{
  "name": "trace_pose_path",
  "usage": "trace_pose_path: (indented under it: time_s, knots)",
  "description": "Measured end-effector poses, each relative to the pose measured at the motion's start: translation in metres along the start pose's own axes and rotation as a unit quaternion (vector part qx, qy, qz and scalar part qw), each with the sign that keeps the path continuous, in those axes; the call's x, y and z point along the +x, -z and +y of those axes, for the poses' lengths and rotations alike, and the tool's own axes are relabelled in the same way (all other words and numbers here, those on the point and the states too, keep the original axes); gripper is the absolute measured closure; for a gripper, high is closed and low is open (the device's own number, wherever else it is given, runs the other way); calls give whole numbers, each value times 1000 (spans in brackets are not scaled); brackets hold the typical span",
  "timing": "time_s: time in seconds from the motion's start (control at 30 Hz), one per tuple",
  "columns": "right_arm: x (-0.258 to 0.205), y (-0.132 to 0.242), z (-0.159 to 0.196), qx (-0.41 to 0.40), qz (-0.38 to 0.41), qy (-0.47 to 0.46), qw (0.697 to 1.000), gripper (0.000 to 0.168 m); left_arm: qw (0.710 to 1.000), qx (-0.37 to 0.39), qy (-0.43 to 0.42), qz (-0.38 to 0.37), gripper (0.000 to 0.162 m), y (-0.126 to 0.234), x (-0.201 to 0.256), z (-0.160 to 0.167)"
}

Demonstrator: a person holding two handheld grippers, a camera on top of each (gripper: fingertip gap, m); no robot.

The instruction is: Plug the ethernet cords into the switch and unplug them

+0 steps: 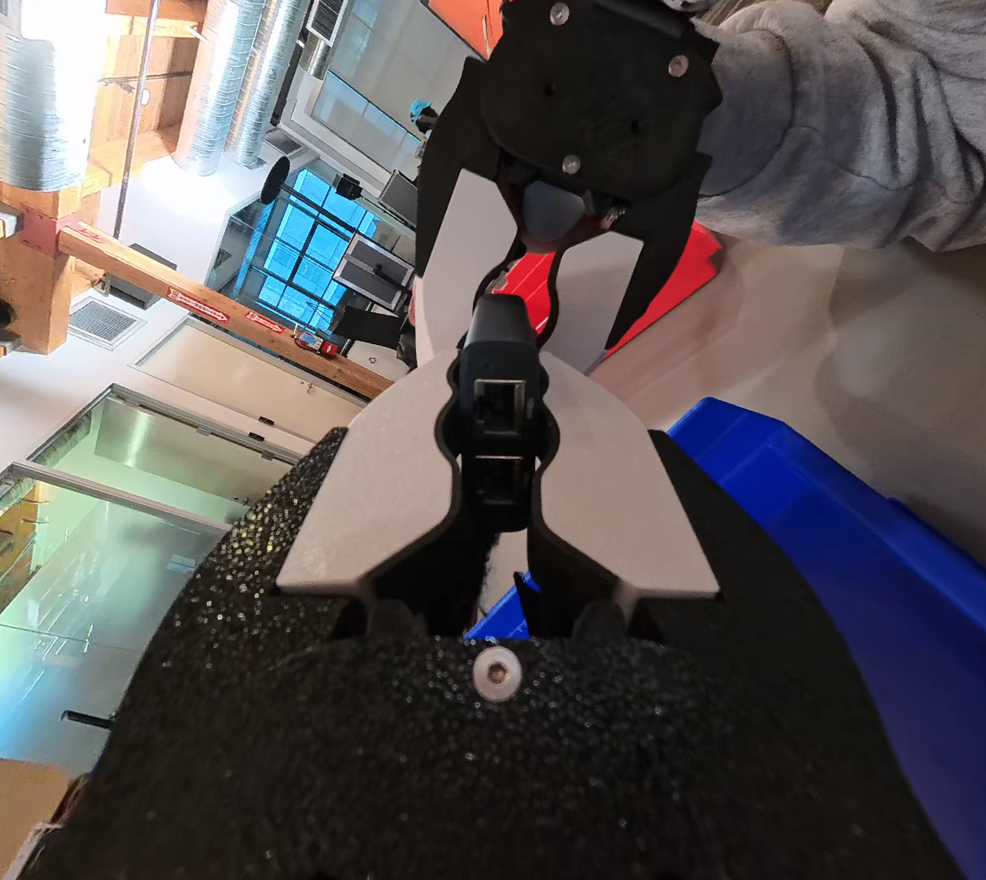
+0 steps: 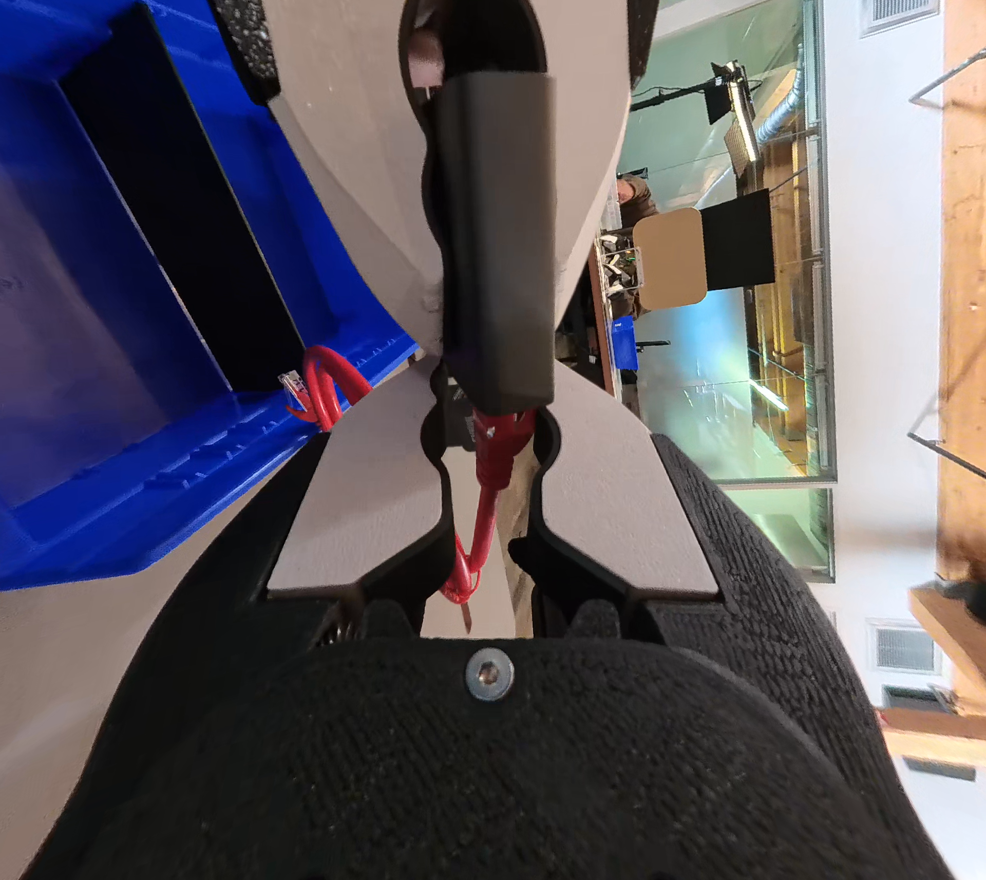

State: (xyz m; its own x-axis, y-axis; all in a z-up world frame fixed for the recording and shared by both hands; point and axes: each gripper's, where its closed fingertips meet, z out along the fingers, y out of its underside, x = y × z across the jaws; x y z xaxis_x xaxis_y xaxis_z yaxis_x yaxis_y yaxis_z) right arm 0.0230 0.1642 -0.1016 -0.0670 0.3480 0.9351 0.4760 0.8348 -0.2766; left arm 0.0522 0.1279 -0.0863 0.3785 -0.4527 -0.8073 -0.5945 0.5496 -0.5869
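Note:
My left gripper [image 1: 499,371] is shut on a small black adapter box [image 1: 499,427] with two open ports facing the camera. In the right wrist view the left gripper's pale fingers [image 2: 347,160] come in from the top, still clamped on the box [image 2: 499,240]. My right gripper [image 2: 493,400] is shut on the red plug [image 2: 499,443] of a red cable, which sits in the box's near end. In the left wrist view the right gripper [image 1: 515,291] meets the box's far end, held by a gloved hand in a grey sleeve [image 1: 853,107].
A blue bin [image 2: 106,267] with a black divider [image 2: 176,192] lies just left of both grippers and shows in the left wrist view [image 1: 827,534]. The cable's other end, with a clear plug [image 2: 293,387], hangs at the bin's rim. A red bin [image 1: 688,262] lies behind on the pale table [image 1: 853,347]. There is about 5 centimeters between the tips of the two grippers.

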Motion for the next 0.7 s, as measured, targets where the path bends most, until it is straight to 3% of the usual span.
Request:
trace_pose_path:
  time_s: [0.2,0.3,0.43,0.53,0.7]
  knots:
    - [-3,-3,1,-13,-4,-1,1000,141,1000,-2,-10,3,140,-1,2,-2]
    - [1,-3,3,-18,6,-3,1000,156,1000,-6,-14,6,141,-2,3,-1]
    - [-3,-2,-1,-8,1,24,1000,159,1000,-7,1,26,140,0,7,-2]
    - [-9,-6,-2,-23,29,117,992,160,998,-23,13,56,140,5,15,3]
    - [-13,-4,5,-39,-18,257,966,158,997,-36,19,64,140,1,18,7]
